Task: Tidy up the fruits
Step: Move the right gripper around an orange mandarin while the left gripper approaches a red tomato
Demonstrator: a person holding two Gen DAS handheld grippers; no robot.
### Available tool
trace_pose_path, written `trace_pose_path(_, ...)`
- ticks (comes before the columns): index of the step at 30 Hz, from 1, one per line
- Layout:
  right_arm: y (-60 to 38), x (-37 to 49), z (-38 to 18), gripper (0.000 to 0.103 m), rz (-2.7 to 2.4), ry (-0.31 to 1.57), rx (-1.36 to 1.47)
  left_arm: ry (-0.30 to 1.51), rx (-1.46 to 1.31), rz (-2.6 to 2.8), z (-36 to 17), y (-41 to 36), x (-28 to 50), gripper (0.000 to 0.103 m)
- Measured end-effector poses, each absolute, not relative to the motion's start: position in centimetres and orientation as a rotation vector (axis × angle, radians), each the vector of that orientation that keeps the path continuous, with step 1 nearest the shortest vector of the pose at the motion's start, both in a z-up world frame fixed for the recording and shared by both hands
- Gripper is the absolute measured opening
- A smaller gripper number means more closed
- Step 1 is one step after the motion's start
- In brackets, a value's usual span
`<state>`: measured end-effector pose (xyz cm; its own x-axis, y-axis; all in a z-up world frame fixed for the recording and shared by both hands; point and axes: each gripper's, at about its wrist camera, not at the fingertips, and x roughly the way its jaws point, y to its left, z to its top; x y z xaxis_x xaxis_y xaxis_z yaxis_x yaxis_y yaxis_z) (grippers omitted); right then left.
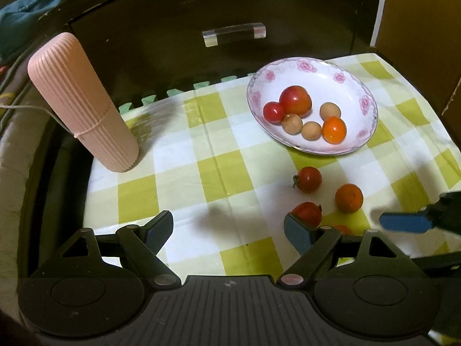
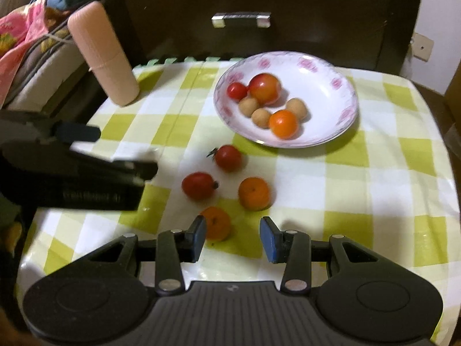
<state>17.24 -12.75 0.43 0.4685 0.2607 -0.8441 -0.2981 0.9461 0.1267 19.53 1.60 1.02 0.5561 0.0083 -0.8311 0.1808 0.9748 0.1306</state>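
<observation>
Four fruits lie loose on the cloth point(image 2: 374, 178) ahead of the right gripper point(image 2: 233, 238), spread and empty by the nearest orange point(image 2: 216, 222), likely bound for the plate point(image 2: 331, 75); the left gripper point(image 1: 229, 230) gapes empty.

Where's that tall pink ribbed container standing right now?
The tall pink ribbed plastic container stands upright at the far left corner of the green-checked tablecloth, well left of the floral white plate.
</observation>
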Motion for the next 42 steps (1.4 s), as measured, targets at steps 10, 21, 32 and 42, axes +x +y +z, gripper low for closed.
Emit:
trace_pose_path(10,-11.7,18.6,-1.6,0.039,0.369,1.093,-0.011,0.991,0.213,-0.107,0.5,1.4,19.9,0.089)
trace_pose_path(21,-11.2,18.9,-2.7,0.03,0.368,1.112,-0.029,1.031,0.195,-0.133,-1.0,0.6,20.6,0.089)
trace_pose_path(32,-13.7,18.1,-2.0,0.029,0.337,1.106,0.002,1.058,0.135,-0.193,-2.0,-1.1,22.1,0.088)
trace_pose_path(42,-15.0,18.1,-2.1,0.029,0.306,1.127,0.042,1.068,0.118,-0.243,-2.6,-2.3,22.4,0.088)
